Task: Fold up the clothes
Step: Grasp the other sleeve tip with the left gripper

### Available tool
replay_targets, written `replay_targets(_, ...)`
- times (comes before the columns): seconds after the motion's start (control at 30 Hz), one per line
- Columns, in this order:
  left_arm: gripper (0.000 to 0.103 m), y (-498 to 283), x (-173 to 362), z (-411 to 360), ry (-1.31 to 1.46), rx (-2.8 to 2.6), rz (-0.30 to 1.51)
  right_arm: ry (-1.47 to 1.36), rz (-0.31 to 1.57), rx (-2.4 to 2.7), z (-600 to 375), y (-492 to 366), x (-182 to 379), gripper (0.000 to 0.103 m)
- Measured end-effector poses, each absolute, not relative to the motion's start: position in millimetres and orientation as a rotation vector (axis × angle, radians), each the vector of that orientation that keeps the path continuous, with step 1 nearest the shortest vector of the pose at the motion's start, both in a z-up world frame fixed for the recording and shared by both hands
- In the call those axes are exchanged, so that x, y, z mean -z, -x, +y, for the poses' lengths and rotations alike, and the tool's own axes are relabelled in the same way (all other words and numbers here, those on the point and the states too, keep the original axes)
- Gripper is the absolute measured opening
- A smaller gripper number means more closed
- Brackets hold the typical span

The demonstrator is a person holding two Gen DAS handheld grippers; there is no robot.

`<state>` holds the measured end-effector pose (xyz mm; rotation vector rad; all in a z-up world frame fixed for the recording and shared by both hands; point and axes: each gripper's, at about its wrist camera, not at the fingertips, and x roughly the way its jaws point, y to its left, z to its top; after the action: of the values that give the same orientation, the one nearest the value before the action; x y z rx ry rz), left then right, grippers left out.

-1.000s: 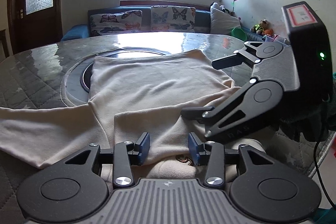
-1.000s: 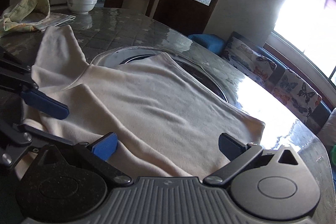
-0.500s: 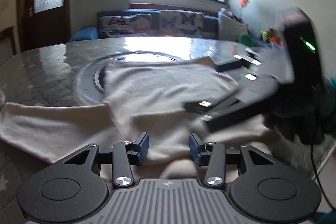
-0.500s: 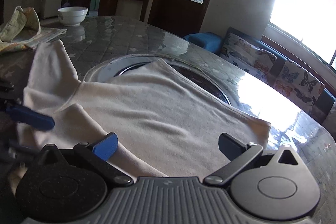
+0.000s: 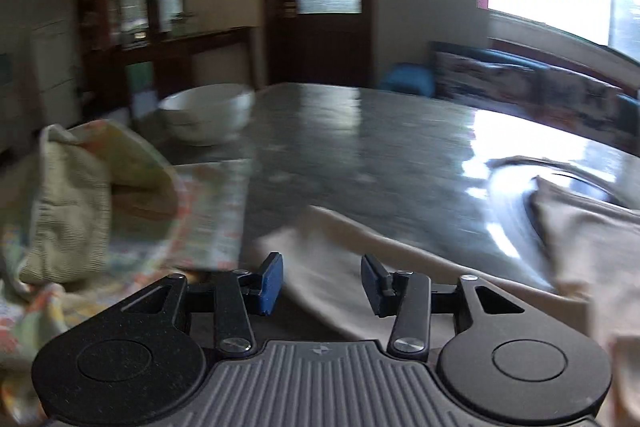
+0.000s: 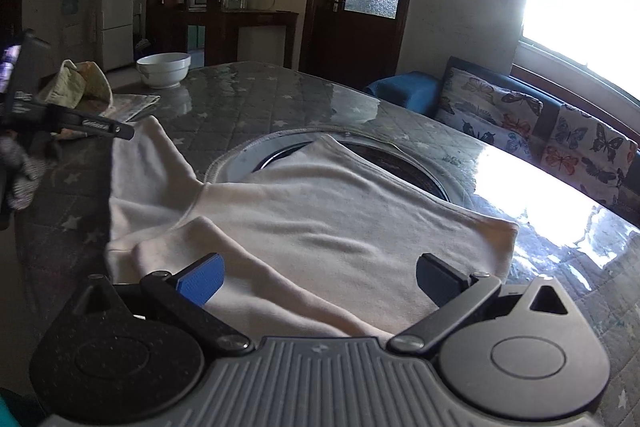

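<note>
My left gripper (image 5: 322, 279) stands with its jaws part open and nothing between the pads; the jaws have just been opening a little. Directly ahead of and below the fingers lies the left sleeve (image 5: 352, 251) of the cream shirt (image 6: 340, 227). The sleeve runs as a long strip from the shirt body out toward the patterned cloth pile (image 5: 100, 195) and the white bowl (image 5: 206, 119). In my left view its cuff end sits just ahead of the fingers, slightly left of centre, and its length runs away to the right, back to the body. The jaw line therefore crosses the sleeve at a slant, not square.

My right gripper (image 6: 320, 281) is wide open and empty, poised over the near edge of the shirt body. The shirt lies flat on the table (image 6: 280, 99), partly over the round inset (image 6: 352, 155) in the tabletop.

Judgement: the sleeve is the next part to fold in, and my left gripper is the nearer one. The right view shows its finger at the sleeve's outer end. The grasp should take the cuff end; the carry should follow the sleeve's long axis toward the body.
</note>
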<state>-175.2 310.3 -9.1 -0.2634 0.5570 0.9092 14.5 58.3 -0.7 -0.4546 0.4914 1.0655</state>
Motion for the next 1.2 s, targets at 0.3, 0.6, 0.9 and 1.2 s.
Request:
replay_targets(0.3,0.049,179.5,18.8,344.9,0.35,-0.978,0.579,0.417,0.5,-1.077,52.7,-7.8,-3.1,0.103)
replay_targets(0.6,0.016,178.9,17.8,345.9,0.372,-0.955,0.542,0.37,0.522,-1.053,43.4,-9.6,-4.1,0.097)
replay_targets(0.9,0.009,174.1,-30.0,303.4,0.421,-0.746,0.426,0.312,0.542,-0.991,19.8,-17.6,-6.5,0.089)
replay_targets(1.2,0.008,132.7,-74.4,208.6,0.357,-0.397,0.373,0.248,0.531,-0.908,-14.4,-26.7,-10.2,0.089)
